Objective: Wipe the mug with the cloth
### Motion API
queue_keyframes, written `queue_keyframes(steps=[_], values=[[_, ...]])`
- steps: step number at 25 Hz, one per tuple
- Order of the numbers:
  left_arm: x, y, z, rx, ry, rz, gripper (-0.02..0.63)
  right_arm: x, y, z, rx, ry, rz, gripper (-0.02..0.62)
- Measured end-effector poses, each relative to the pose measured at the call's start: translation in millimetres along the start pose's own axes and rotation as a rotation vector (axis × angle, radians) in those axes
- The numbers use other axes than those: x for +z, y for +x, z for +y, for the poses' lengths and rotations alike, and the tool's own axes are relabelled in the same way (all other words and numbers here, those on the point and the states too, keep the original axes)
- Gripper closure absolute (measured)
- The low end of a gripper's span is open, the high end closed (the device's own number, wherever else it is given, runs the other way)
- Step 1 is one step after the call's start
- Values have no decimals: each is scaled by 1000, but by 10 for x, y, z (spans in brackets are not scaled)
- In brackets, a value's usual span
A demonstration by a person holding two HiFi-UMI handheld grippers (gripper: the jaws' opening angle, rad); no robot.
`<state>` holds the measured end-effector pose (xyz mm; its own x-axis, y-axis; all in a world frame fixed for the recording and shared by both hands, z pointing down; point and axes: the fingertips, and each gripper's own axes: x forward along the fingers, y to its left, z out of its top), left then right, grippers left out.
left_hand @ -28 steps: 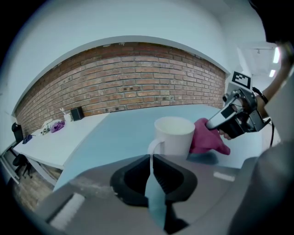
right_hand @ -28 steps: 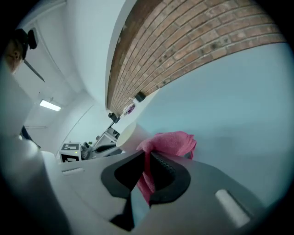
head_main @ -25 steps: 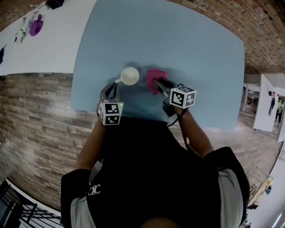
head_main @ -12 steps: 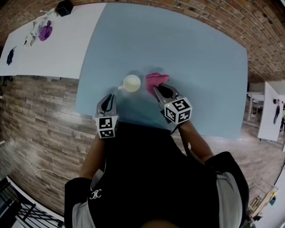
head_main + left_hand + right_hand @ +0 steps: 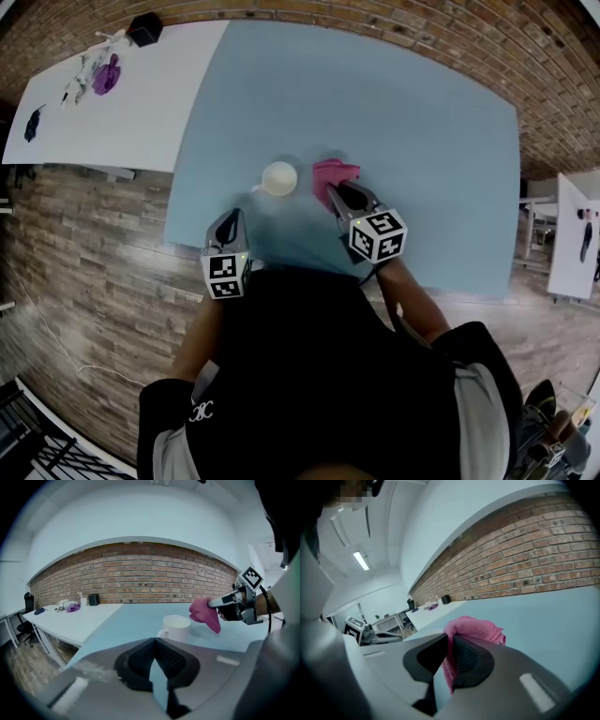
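A white mug stands upright on the light blue table, handle toward the left. My right gripper is shut on a pink cloth just right of the mug. In the left gripper view the cloth hangs off the table beside the mug. In the right gripper view the cloth is pinched between the pads. My left gripper hovers near the table's front edge, short of the handle. Its jaws have just closed together with nothing between them.
A white table adjoins the blue one on the left, with a black box and a purple item at its far end. A brick wall runs behind both tables. Wooden floor lies to the left.
My left gripper has drawn back from the mug's handle toward the front edge. The right gripper has risen a little and rolled, with the cloth still in it. The mug has stayed put.
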<state>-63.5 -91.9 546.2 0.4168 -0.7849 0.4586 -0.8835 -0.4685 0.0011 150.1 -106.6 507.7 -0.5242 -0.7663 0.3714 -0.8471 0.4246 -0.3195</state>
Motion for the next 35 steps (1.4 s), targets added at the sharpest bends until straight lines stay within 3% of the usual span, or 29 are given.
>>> queue_keyframes(steps=[6, 13, 22, 28, 35], values=[[66, -125, -37, -32, 0, -55, 600, -100, -178, 125, -32, -26, -11, 551], [-55, -654, -166, -73, -29, -112, 600, -335, -529, 512, -81, -53, -50, 551], [-444, -1058, -369, -137, -121, -94, 600, -702, -1324, 893, -225, -61, -89, 551], [-377, -1102, -678, -169, -97, -98, 600, -657, -1728, 773, -277, -62, -121, 551], [-74, -1072, -1170, -110, -46, -138, 600, -546, -2135, 377, -240, -114, -157, 552]])
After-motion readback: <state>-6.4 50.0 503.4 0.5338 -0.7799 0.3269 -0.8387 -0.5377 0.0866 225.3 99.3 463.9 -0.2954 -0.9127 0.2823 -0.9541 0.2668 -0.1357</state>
